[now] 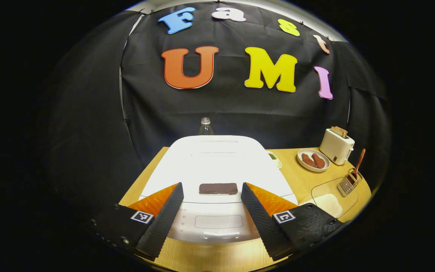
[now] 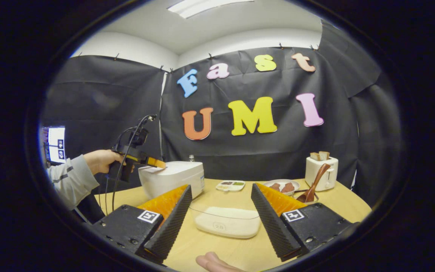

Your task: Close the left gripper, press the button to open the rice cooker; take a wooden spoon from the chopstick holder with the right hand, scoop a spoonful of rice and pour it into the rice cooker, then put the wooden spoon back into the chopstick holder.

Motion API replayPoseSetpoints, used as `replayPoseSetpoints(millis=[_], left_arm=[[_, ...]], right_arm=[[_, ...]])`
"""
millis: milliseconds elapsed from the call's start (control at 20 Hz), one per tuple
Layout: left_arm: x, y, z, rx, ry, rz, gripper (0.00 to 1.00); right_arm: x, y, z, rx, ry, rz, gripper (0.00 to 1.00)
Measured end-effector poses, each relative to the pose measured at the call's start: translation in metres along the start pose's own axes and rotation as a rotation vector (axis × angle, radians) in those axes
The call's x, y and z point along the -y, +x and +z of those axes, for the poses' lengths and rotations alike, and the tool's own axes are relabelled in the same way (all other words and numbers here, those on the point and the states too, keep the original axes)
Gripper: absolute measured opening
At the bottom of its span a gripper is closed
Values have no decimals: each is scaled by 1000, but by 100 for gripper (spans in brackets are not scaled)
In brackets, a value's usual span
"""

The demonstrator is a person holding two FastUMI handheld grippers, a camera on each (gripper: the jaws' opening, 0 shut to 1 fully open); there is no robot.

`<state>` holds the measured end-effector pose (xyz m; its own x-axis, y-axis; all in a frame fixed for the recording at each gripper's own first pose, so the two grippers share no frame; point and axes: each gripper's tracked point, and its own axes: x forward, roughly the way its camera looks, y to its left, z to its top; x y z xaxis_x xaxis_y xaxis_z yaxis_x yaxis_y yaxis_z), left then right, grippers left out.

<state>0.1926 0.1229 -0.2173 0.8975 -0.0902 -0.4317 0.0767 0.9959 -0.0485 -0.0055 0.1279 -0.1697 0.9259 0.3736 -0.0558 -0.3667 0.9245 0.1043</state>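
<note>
Glossy white plastic rice cooker (image 1: 217,166) on matt wood-grain table (image 1: 300,177).

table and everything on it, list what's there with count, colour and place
table: 1, light wood
rice cooker: 1, white, lid shut, left side
rice container: 1, clear, white rice inside, front
wooden spoon: 1, brown, upright in holder
chopstick holder: 1, wire, right
toaster: 1, cream, bread inside, back right
plate: 1, white, two brown pieces
bottle: 1, clear, behind cooker
left gripper: open, over cooker
right gripper: open, above container
</note>
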Motion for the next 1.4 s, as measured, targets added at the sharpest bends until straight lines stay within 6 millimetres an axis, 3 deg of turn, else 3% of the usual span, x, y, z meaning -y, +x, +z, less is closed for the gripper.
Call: replayPoseSetpoints(millis=[300,350,400,450,500,650,800,1100,1400], left_arm=[[6,10,3,61,0,-10,100],[7,12,5,69,2,-8,100],[6,14,7,71,3,-3,100],[5,15,9,68,-5,3,99],[5,15,13,65,-28,5,99],[21,10,28,85,-155,-59,97],[17,4,40,123,-163,-26,94],[42,-54,67,240,-72,36,94],[94,-131,75,336,-101,-32,94]], right_arm=[[1,-1,-3,-10,9,-13,96],[2,-2,-3,-16,11,-17,100],[2,-4,-4,-19,12,-21,96],[3,-5,-3,-19,11,-24,100],[4,-4,-3,-16,8,-30,96],[10,-4,0,2,2,-43,100],[14,-3,2,12,12,-73,96],[23,-12,-1,-14,70,-142,96],[41,-24,7,-5,101,-242,100]])
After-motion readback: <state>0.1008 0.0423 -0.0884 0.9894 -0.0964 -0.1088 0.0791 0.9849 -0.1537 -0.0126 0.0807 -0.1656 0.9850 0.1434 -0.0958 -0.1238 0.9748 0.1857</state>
